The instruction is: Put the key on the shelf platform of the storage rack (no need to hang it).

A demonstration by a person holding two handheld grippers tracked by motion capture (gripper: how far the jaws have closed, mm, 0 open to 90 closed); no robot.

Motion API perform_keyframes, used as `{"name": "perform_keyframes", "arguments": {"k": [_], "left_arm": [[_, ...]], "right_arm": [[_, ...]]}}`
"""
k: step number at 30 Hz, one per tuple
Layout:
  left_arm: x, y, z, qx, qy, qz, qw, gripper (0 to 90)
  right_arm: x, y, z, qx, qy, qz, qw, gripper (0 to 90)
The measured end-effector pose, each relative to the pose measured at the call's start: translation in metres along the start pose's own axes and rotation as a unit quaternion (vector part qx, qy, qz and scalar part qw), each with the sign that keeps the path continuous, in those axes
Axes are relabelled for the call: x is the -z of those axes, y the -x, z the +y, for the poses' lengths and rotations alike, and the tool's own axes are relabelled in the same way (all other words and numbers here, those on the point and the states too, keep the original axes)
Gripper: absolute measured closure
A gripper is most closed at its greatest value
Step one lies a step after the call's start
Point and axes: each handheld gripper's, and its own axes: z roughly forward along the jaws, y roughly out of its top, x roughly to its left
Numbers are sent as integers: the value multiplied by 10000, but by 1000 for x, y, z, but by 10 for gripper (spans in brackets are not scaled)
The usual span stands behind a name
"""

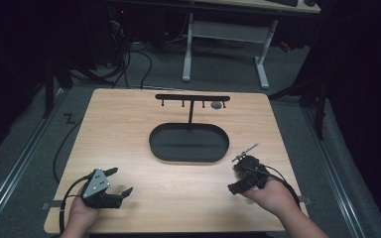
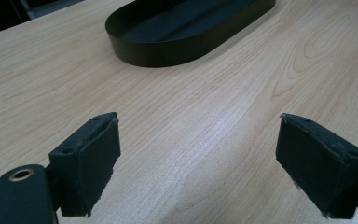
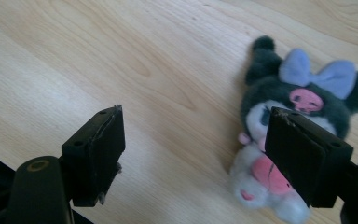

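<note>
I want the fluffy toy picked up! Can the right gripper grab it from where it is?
Probably yes. The right gripper is open just above the plush toy, which lies alone on the table, partly behind one jaw. It likely needs a small sideways shift first.

plush toy [image 3: 284,140] partly hidden behind a jaw, small object on rack [image 1: 217,105] unidentifiable

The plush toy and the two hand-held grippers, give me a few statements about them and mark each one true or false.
1. The right hand-held gripper stands open. True.
2. The plush toy lies in the black tray. False: it lies on the wooden table.
3. The toy wears a blue bow. True.
4. The left hand-held gripper grips the tray's rim. False: it is open, apart from the tray.
</note>
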Motion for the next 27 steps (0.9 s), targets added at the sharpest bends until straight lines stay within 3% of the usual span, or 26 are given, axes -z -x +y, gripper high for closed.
{"name": "perform_keyframes", "arguments": {"k": [4, 11, 27], "left_arm": [[0, 0, 0, -4, -4, 2, 10000, 143], [0, 1, -1, 8, -9, -52, 10000, 146], [-2, 2, 0, -44, -55, -126, 9999, 150]], "right_arm": [[3, 5, -2, -91, -52, -89, 9999, 203], [-1, 27, -14, -232, -183, -335, 9990, 209], [-20, 45, -32, -555, -338, -373, 9972, 180]]}}
